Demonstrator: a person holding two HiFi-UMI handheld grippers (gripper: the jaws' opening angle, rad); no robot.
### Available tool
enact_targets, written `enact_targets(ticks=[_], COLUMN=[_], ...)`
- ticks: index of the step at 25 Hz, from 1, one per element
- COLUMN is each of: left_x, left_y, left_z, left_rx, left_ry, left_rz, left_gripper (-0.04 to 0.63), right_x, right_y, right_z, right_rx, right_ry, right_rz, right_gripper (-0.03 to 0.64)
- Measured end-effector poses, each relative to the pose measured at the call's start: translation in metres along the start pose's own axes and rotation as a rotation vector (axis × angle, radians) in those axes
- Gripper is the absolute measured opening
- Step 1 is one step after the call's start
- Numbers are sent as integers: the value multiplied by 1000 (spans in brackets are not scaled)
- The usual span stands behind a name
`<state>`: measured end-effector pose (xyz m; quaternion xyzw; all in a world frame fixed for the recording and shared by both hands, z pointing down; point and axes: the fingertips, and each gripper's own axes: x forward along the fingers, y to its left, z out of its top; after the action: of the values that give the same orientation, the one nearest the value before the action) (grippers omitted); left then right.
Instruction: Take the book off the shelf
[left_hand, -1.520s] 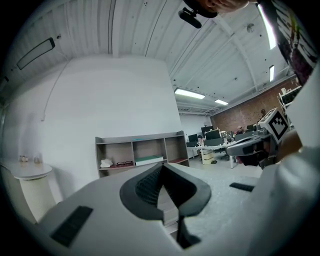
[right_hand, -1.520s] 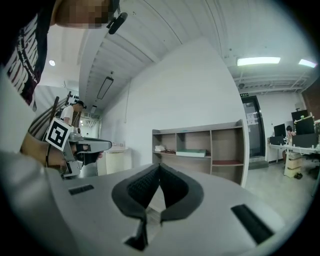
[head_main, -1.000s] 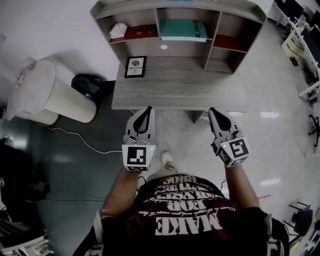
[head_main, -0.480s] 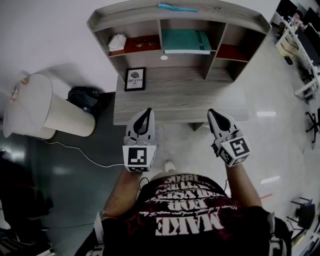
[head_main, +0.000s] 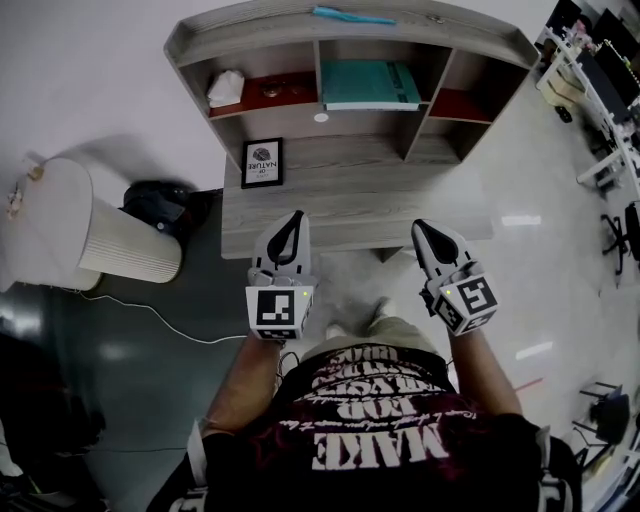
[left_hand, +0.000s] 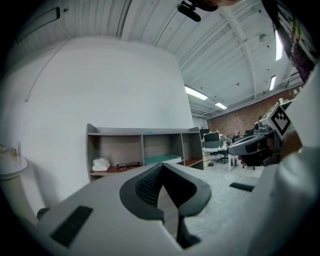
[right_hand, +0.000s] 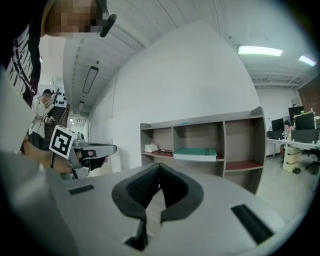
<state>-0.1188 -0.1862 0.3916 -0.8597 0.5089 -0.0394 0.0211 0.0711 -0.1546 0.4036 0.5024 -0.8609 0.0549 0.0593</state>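
Both grippers are empty, jaws pressed together at the tips. The left gripper (head_main: 292, 216) hangs over the front edge of the desk (head_main: 400, 200) toward its left corner, and the right gripper (head_main: 419, 226) hangs over the same edge toward the right corner. The teal book (head_main: 365, 84) lies flat in the middle compartment of the shelf (head_main: 350, 30) that stands along the desk's back edge, well apart from both grippers.

Grey left tool (head_main: 292, 216), right tool (head_main: 419, 226); dark shirt (head_main: 380, 445), white lettering.
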Motion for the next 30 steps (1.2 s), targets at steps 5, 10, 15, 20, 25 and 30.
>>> enact_targets(ticks=[5, 10, 15, 20, 25, 30], left_x=[2, 13, 34, 62, 91, 118], left_y=[5, 13, 23, 35, 41, 46], left_z=[-8, -9, -16, -23, -27, -31], left_rx=[-1, 4, 4, 10, 5, -1], left_ry=[20, 27, 54, 72, 94, 116], left_rz=[10, 26, 40, 52, 47, 47], left_gripper=[-2, -2, -2, -2, -2, -2], right_x=[5, 20, 49, 82, 111, 134], right_y=[-11, -27, -46, -64, -79, -98], right_z=[-2, 0, -1, -8, -18, -29], right_rx=[22, 41, 96, 169, 217, 271], right_ry=[-11, -31, -29, 4, 50, 104], right_rz=[-12, -9, 32, 86, 124, 133], right_gripper=[5, 5, 34, 167, 244, 361])
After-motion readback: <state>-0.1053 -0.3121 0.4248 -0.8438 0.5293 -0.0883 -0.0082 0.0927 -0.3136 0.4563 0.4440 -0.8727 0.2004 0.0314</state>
